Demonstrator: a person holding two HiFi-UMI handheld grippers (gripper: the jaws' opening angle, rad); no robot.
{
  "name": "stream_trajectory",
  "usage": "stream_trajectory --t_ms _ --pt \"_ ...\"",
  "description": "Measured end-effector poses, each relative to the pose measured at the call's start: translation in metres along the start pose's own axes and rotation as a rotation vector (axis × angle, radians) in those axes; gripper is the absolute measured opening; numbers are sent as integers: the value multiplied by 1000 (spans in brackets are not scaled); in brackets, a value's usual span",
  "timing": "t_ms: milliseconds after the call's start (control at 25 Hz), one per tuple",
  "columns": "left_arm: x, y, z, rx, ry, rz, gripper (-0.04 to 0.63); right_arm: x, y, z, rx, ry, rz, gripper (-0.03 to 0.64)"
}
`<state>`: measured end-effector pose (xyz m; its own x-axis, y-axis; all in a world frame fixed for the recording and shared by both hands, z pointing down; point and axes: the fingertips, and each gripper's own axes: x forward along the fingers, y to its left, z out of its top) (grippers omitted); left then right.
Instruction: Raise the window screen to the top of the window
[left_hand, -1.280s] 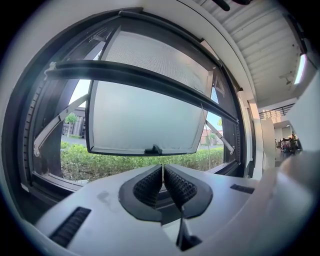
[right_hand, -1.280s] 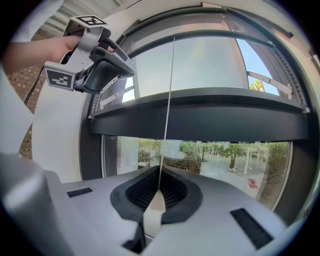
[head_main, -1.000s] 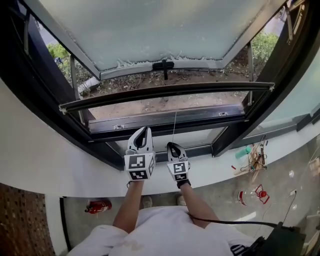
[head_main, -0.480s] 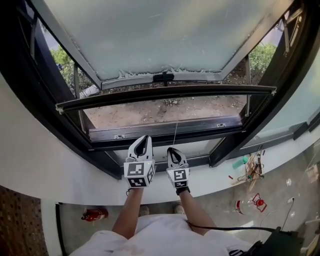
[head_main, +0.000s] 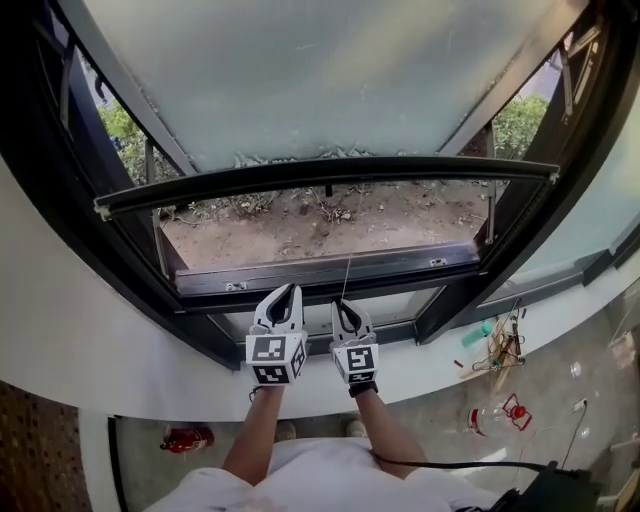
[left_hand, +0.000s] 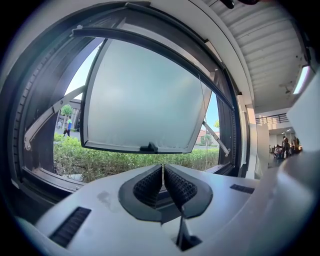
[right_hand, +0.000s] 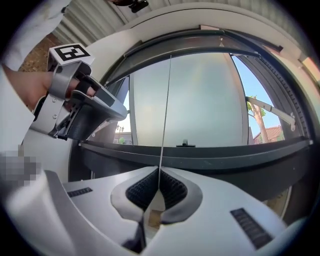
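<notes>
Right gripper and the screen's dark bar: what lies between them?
A thin cord, pinched by the right gripper, rising to the bar; see the right gripper view.

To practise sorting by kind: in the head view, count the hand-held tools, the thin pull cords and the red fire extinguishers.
Grey hand-held tools, left tool and right tool: 2
Thin white pull cord: 1
Red fire extinguisher: 1
Total: 4

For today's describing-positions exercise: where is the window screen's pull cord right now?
Centre of the right gripper view: the pull cord rises from the shut right gripper to the screen's dark bar above.
</notes>
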<state>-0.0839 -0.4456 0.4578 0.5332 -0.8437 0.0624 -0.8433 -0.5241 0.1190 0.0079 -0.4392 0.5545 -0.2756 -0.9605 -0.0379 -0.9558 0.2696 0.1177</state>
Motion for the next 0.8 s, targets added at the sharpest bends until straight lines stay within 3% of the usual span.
stream_trajectory --t_ms 440,800 --pt "-2 -2 2 9 -2 -7 14 -17 16 28 -4 -88 37 0" --pt "-5 -8 -3 5 10 -20 14 -27 6 34 3 -99 8 0"
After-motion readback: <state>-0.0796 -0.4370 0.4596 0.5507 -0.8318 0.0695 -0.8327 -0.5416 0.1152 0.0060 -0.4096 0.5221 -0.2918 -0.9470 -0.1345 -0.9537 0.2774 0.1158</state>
